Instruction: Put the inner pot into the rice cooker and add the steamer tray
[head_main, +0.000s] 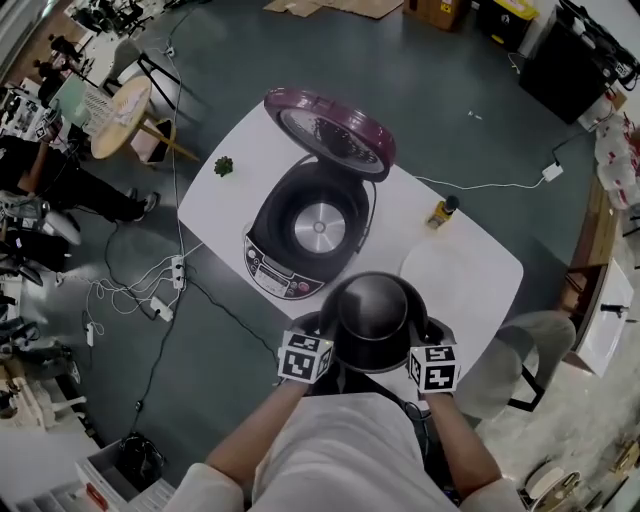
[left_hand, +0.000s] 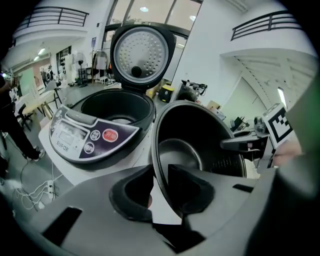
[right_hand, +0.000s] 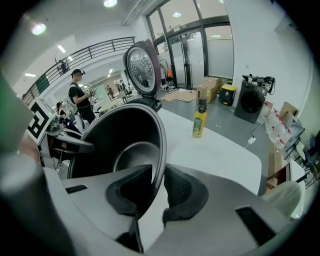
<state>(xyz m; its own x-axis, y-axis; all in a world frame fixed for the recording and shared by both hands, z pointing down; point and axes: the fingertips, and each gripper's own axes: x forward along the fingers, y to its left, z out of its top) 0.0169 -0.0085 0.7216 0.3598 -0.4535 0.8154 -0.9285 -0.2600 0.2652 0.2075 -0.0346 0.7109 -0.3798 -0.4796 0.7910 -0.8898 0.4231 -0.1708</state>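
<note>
1 rice cooker (head_main: 283, 262), 1 inner pot (head_main: 372, 320), 2 grippers (head_main: 322, 338) (head_main: 418, 345), 1 yellow bottle (head_main: 441, 212), 1 small plant (head_main: 223, 166), 1 table (head_main: 215, 207)

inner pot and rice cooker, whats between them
Nothing: the left gripper view shows only bare table between the inner pot and the rice cooker.

hidden: table (head_main: 215, 215) edge behind inner pot (head_main: 372, 320) | too small: green object (head_main: 223, 165)

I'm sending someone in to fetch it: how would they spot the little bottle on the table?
Find the white table with the open rice cooker on it. In the head view, the bottle stands upright to the right of the cooker, near the table's far edge. It is yellow with a dark cap, unlike the small green thing on the cooker's other side.
</note>
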